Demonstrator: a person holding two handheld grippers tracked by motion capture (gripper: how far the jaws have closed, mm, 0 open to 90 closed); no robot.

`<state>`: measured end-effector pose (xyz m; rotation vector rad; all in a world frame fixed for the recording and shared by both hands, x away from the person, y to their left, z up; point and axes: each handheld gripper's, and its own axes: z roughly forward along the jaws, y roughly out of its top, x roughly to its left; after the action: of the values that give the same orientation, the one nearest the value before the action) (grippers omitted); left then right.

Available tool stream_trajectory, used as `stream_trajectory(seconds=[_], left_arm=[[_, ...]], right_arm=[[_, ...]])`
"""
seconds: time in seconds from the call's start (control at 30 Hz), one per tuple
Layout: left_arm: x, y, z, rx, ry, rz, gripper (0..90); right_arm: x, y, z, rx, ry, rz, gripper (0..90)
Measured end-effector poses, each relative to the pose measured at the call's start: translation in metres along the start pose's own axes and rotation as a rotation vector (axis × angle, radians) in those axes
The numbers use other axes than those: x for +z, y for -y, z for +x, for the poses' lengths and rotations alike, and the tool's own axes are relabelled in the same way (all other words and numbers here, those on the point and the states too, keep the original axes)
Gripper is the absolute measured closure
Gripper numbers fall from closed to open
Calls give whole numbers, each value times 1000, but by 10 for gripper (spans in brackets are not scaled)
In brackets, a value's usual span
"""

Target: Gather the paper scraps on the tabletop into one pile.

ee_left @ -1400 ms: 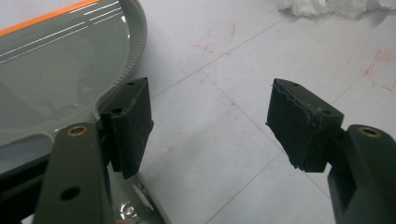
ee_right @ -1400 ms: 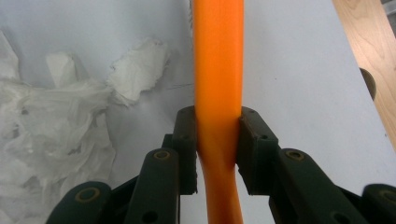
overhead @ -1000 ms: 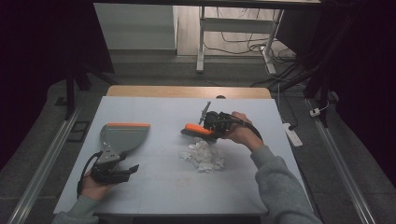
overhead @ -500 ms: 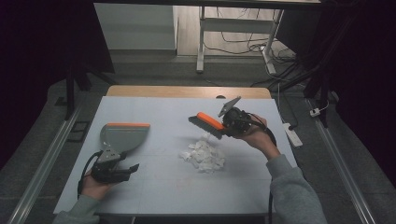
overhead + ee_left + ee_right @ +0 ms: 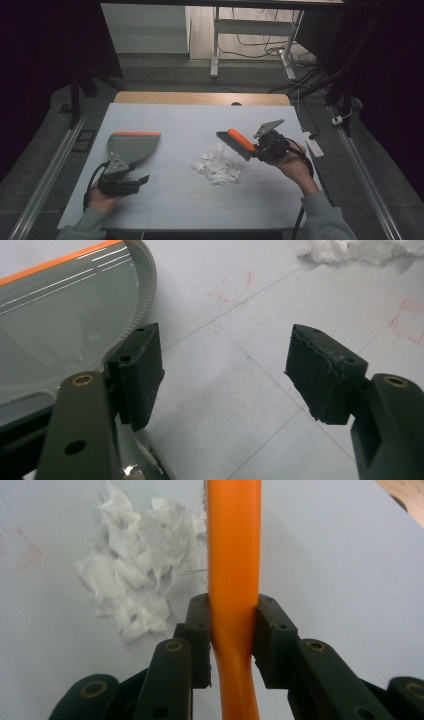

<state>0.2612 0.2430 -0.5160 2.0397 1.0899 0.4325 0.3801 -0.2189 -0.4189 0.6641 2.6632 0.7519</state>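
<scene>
A pile of white torn paper scraps (image 5: 217, 167) lies at the middle of the pale table sheet (image 5: 190, 120). My right gripper (image 5: 256, 148) hovers just right of the pile, shut on the handle of an orange-backed brush (image 5: 234, 142) that slants toward the scraps. In the right gripper view the orange brush handle (image 5: 234, 555) runs up between the closed jaws of my right gripper (image 5: 232, 630), with the paper scraps (image 5: 135, 565) to its left. A grey dustpan (image 5: 131, 145) with an orange lip lies at the left. My left gripper (image 5: 142, 180) rests open beside its handle end. The left gripper (image 5: 225, 370) holds nothing, the dustpan (image 5: 60, 315) by its left jaw.
The wooden table edge (image 5: 200, 97) shows beyond the sheet at the back. A white power strip (image 5: 313, 143) lies off the table's right side. Faint red marks (image 5: 235, 287) dot the sheet. A metal rail (image 5: 50, 170) runs along the left.
My right gripper has carried the brush to the right and slightly nearer, from above the pile to its right side. The left gripper and dustpan have not moved.
</scene>
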Motion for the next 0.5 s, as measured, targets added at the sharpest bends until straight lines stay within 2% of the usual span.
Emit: stream_trajectory(seconds=[0.33, 0.5], left_arm=[[0, -2, -2, 6, 0, -4, 316], [0, -3, -3, 7, -3, -3, 316]], right_arm=[[-27, 61, 12, 126, 54, -71, 708], [-30, 86, 14, 165, 69, -94, 708]])
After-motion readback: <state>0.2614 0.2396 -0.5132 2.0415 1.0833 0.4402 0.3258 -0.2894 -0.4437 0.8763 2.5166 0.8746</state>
